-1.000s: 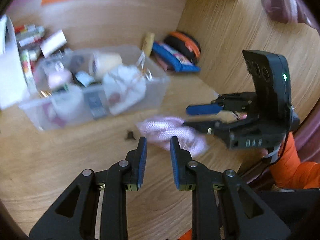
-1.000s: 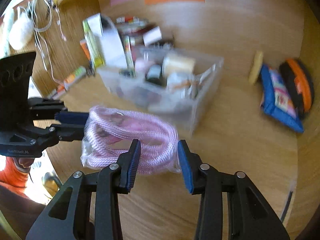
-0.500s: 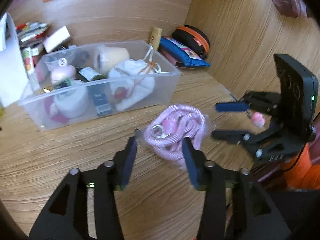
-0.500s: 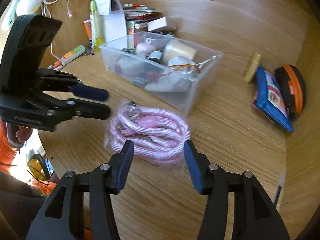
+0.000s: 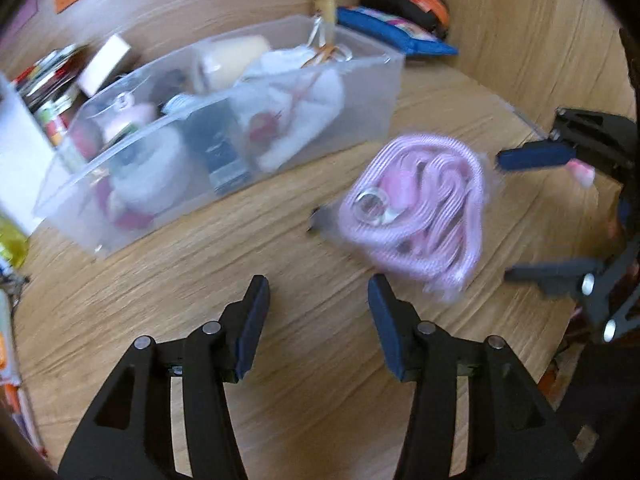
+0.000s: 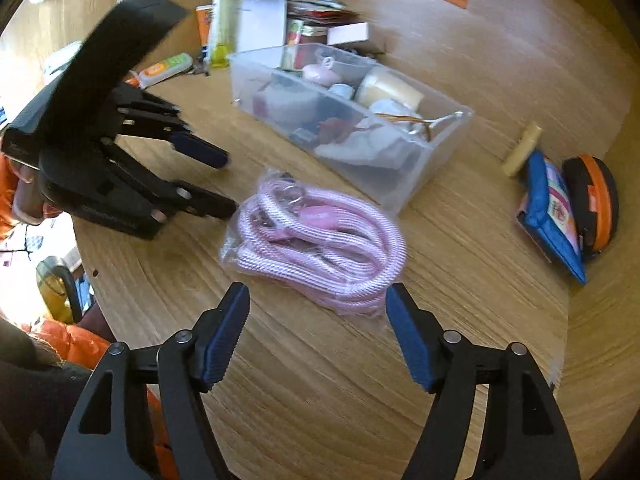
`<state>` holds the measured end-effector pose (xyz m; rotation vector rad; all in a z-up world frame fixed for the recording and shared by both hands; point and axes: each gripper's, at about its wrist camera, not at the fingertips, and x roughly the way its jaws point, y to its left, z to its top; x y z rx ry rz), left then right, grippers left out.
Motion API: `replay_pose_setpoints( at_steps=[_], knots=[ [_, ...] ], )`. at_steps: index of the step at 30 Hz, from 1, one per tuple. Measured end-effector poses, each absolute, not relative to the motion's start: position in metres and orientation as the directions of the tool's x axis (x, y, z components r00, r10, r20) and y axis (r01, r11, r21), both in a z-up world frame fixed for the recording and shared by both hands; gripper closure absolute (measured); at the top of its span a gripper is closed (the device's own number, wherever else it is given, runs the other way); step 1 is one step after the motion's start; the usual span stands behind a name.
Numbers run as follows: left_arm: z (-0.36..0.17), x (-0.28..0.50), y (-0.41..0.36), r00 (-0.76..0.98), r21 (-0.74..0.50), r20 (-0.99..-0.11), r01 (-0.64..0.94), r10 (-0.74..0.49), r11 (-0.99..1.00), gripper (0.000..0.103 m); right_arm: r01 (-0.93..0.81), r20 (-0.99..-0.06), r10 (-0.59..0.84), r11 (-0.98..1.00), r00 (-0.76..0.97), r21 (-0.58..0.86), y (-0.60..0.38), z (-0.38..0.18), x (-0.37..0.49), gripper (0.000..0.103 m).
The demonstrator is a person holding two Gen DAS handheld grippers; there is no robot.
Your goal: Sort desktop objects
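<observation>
Both tongs now stand off the pink rope (image 6: 320,240): a second ago the right tongs (image 6: 316,336) clamped the bagged coil in the air with the left tongs (image 5: 318,316) narrow beside it, and half a second ago it already lay on the surface (image 6: 460,280) with both sets parting. At present the rope rests flat on the wood in its clear bag, just in front of the bin (image 6: 424,168), touching neither set of tongs. The right tongs are widening, their pads astride the near edge of the coil without pressing it; the left tongs are half open and empty, with the rope ahead and to their right. In the right view the left tongs sit just left of the coil, tips close to its bag. My guess is that the rope was set down to be re-gripped, or handed from one side to the other, before going into the bin, which is already crowded with a tape roll (image 6: 388,90), a white cloth and small bottles. A blue pouch (image 6: 554,216) and an orange-trimmed case (image 6: 596,200) lie far right, unsorted; papers and tubes crowd the far left.
</observation>
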<state>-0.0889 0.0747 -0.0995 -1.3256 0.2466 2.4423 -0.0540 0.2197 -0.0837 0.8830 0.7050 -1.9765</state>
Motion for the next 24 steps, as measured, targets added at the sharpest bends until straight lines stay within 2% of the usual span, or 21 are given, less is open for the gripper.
replay_pose_setpoints(
  at_steps=[2, 5, 8, 11, 13, 16, 17, 19, 24],
  knots=[
    [-0.098, -0.093, 0.073, -0.5, -0.054, -0.828, -0.378, 0.253, -0.924, 0.052, 0.865, -0.783, -0.476, -0.477, -0.401, -0.153, 0.219, -0.084, -0.053, 0.036],
    [-0.095, -0.099, 0.069, -0.469, -0.182, -0.805, -0.386, 0.362, -0.904, 0.052, 0.867, -0.777, -0.47, -0.463, -0.419, -0.187, 0.216, -0.085, -0.057, 0.032],
    [-0.092, -0.104, 0.067, -0.44, -0.278, -0.778, -0.399, 0.449, -0.874, 0.052, 0.871, -0.8, -0.438, -0.447, -0.41, -0.202, 0.212, -0.094, -0.064, 0.032],
    [-0.09, -0.107, 0.072, -0.424, -0.312, -0.768, -0.408, 0.481, -0.858, 0.052, 0.864, -0.804, -0.405, -0.437, -0.436, -0.249, 0.205, -0.105, -0.068, 0.031],
    [-0.088, -0.105, 0.074, -0.44, -0.287, -0.769, -0.411, 0.463, -0.866, 0.052, 0.867, -0.799, -0.417, -0.435, -0.432, -0.242, 0.202, -0.104, -0.069, 0.032],
    [-0.082, -0.1, 0.067, -0.464, -0.276, -0.76, -0.401, 0.454, -0.873, 0.052, 0.872, -0.802, -0.43, -0.438, -0.415, -0.217, 0.199, -0.105, -0.074, 0.039],
    [-0.079, -0.096, 0.063, -0.474, -0.273, -0.756, -0.398, 0.451, -0.876, 0.052, 0.867, -0.802, -0.426, -0.45, -0.42, -0.215, 0.198, -0.105, -0.077, 0.047],
    [-0.076, -0.091, 0.054, -0.496, -0.255, -0.753, -0.386, 0.432, -0.887, 0.052, 0.857, -0.806, -0.409, -0.468, -0.427, -0.216, 0.198, -0.105, -0.083, 0.058],
    [-0.073, -0.083, 0.032, -0.528, -0.223, -0.756, -0.348, 0.387, -0.91, 0.052, 0.844, -0.806, -0.401, -0.494, -0.436, -0.21, 0.194, -0.104, -0.083, 0.063]
  ],
)
